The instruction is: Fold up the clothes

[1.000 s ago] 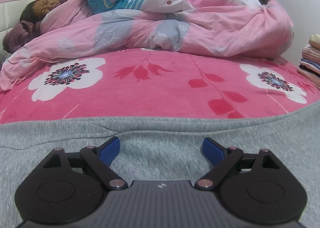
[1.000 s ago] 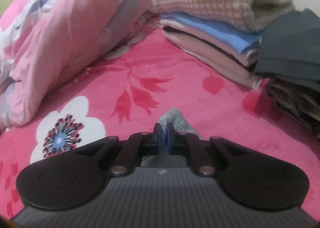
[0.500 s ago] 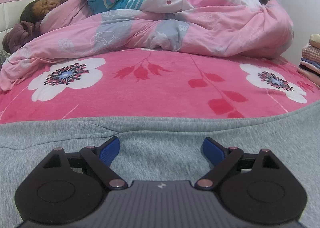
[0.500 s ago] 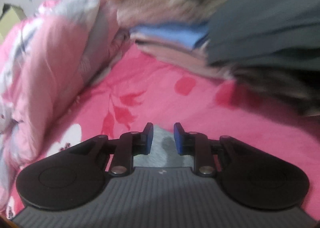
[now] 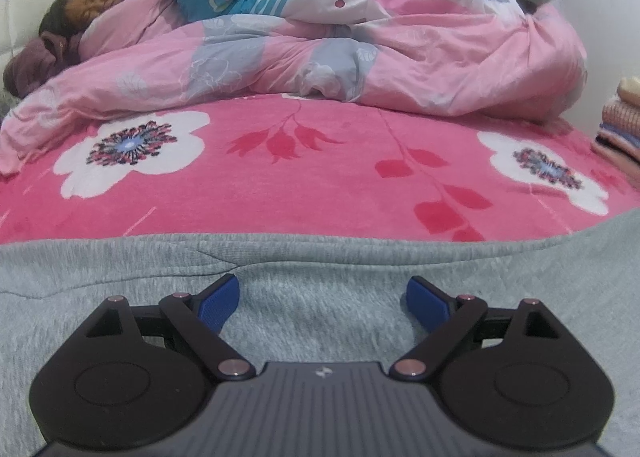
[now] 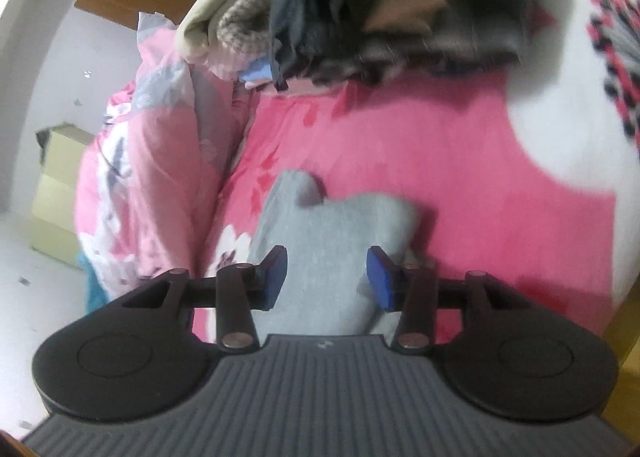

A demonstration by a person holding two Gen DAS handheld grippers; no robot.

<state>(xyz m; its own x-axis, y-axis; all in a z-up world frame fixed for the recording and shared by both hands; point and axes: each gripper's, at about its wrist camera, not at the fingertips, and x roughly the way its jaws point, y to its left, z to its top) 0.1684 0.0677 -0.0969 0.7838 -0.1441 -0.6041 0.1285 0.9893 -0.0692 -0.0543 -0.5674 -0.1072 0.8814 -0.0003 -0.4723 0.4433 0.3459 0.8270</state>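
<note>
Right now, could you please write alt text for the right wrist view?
The open right gripper hangs over a bunched end of grey garment lying on a pink floral bedspread. Behind it sit a blurred stack of folded clothes and a pink quilt.

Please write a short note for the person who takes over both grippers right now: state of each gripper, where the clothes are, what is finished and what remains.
Left gripper: open, holding nothing, low over the grey garment, which lies spread flat on the pink flowered blanket.
Right gripper: open, holding nothing; an end of the grey garment lies between and beyond its fingers.
A stack of folded clothes sits at the far edge of the bed, next to the bunched pink quilt.
Done: the stack is folded.
Left: the grey garment looks mostly unfolded; grip it again, fold it and probably add it to the stack.
</note>
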